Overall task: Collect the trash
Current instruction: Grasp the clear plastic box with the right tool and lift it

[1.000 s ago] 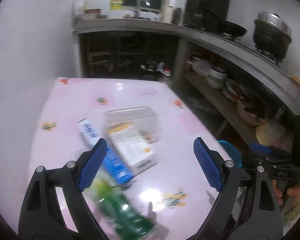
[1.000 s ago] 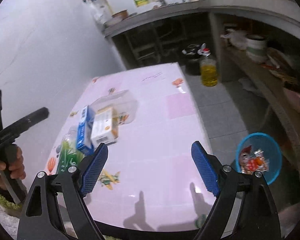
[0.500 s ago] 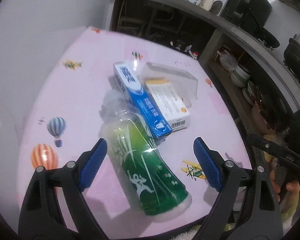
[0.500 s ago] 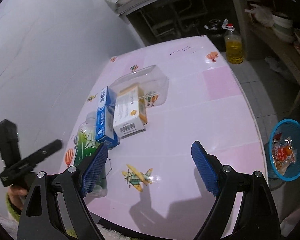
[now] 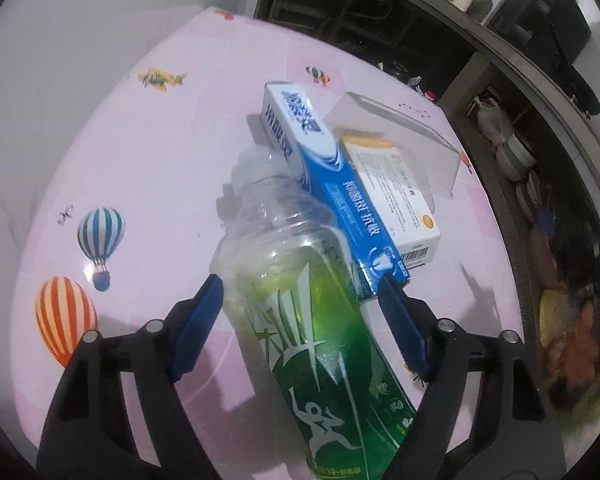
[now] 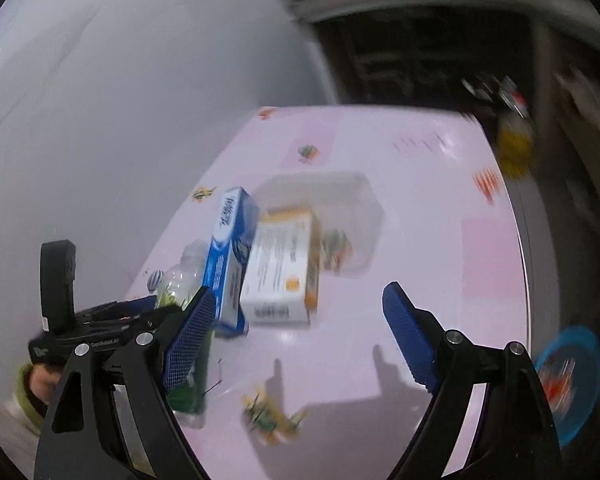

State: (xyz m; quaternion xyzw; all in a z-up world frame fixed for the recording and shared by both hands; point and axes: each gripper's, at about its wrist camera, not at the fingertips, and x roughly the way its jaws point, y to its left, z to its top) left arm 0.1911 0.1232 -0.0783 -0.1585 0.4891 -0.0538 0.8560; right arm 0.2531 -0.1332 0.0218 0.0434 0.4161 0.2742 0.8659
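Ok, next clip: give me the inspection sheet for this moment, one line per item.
Surface: pink table printed with balloons and planes.
Job's things: green-labelled plastic bottle lying down; blue box against it; white-and-orange box beside that; clear tub behind.
Clutter: nothing seen apart from these.
Grippers: left gripper astride the bottle, jaws closing, pads not clearly pressing; right gripper open, empty, above the table.
Cables: nothing seen.
Surroundings: blue basket with wrappers on the floor; shelves with dishes; white wall.
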